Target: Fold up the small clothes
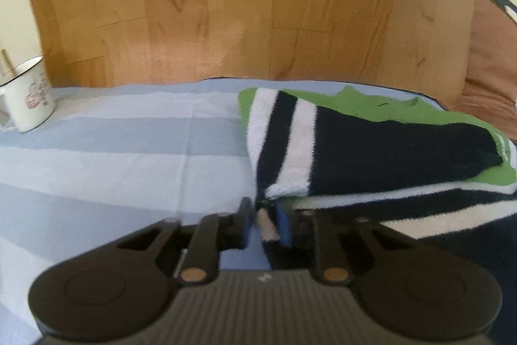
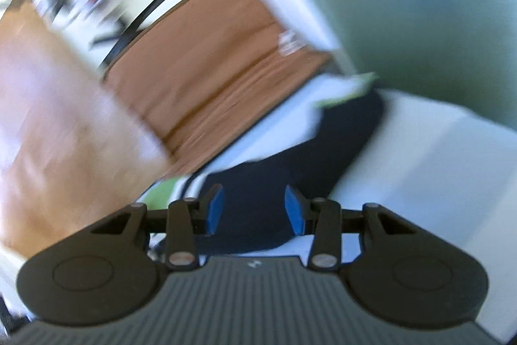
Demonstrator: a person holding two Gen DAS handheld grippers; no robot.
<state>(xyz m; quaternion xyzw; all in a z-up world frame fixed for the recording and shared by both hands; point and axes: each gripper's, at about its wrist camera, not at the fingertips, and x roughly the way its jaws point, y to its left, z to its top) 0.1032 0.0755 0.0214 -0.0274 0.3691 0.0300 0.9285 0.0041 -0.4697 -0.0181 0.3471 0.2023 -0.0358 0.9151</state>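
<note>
Striped garment (image 1: 371, 147) just right-ahead of left claw (image 1: 263, 215), corner between fingers

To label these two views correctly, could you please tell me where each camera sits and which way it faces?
Left wrist: sits on the left gripper, looking forward and down across the pale blue striped cloth toward the wooden board; a white enamel mug stands far left. Its black fingers show, close together at the garment's corner.
Right wrist: sits on the right gripper, tilted and blurred, facing a brown cushion; its blue pads stand apart.
Shared: the navy, white and green striped garment.
</note>
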